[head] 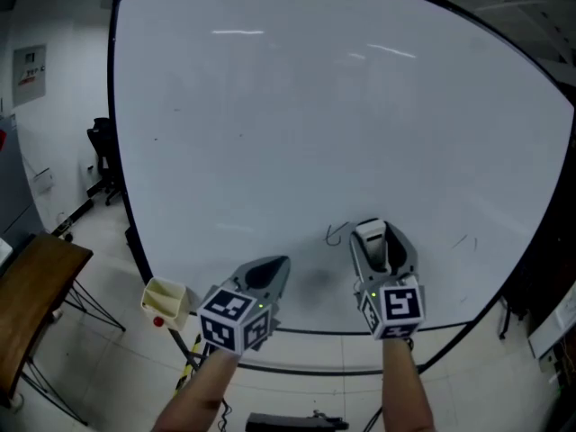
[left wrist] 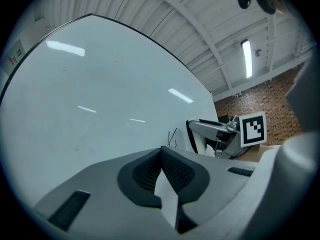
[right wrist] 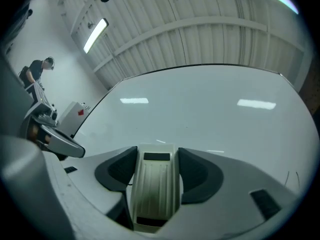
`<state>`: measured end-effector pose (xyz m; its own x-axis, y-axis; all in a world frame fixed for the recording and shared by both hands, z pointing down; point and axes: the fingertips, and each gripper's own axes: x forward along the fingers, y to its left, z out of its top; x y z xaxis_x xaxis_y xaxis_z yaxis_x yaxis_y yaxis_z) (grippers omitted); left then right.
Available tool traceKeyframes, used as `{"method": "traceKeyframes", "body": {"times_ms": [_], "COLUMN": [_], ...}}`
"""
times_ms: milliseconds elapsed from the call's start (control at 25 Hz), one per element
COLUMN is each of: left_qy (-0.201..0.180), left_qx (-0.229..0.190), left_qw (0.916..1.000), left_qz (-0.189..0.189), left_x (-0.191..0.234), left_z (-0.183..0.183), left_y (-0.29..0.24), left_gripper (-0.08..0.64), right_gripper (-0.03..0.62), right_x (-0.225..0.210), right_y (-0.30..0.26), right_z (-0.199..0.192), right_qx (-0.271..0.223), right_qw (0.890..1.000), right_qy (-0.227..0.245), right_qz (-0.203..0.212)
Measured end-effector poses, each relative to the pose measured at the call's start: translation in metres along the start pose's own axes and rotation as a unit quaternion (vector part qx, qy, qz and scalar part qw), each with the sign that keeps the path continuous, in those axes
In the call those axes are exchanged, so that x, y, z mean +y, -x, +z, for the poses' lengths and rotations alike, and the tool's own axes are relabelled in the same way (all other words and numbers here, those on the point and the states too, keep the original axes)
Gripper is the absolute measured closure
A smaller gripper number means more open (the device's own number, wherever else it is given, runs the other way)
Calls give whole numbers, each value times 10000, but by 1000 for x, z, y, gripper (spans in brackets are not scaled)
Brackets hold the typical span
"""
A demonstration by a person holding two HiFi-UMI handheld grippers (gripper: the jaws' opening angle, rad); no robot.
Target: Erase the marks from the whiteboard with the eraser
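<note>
A large whiteboard point(head: 315, 124) fills the head view. Near its lower edge is a small black scribble point(head: 336, 234), with fainter marks point(head: 465, 240) at the lower right. My right gripper point(head: 373, 238) is shut on a cream ribbed eraser point(right wrist: 154, 186), whose top end lies against the board just right of the scribble. In the left gripper view the scribble point(left wrist: 172, 137) shows beside the right gripper point(left wrist: 212, 136). My left gripper point(head: 270, 273) is shut with nothing in it, near the board's lower edge, left of the eraser point(head: 370, 238).
A cream box point(head: 166, 302) with a red spot hangs at the board's lower left corner. A wooden table point(head: 31, 286) and a black chair point(head: 103, 156) stand on the left. The board's black frame point(head: 310, 331) runs just below both grippers. A person point(right wrist: 36, 71) stands far off.
</note>
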<state>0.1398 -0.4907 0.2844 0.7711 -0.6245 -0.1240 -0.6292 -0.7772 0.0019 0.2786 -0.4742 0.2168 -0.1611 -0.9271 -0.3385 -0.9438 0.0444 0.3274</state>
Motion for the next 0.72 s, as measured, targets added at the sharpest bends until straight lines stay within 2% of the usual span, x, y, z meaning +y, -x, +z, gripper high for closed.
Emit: {"method": "traceKeyframes", "body": {"times_ms": [80,160,480,640,720], "left_qy": [-4,-21,-78,-98,-103], "left_qx": [4,25,161,185,189], "left_qw": [10000,9999,9997,9995,9994], "left_qz": [78,118,195,224,272], "left_x": [7,13,28,35,41], "left_z": [-1,-3,-11,-10,-9], "left_y": [2,5,9,19,27], "left_gripper": [568,568,568,568,568], "right_gripper": [330,330,334,334,334], "right_x": [1,4,9,46,70], "right_y": [-16,-23,-25,-33,-39], "right_z": [-1,0,2,-7,-15], "right_qx": [-95,-309,-533,-361,-290], "right_qw": [9989,9970,9948,9968,9964], "right_qy": [460,686,720,637,776], "right_qz": [-79,-206,-478,-327,-160]}}
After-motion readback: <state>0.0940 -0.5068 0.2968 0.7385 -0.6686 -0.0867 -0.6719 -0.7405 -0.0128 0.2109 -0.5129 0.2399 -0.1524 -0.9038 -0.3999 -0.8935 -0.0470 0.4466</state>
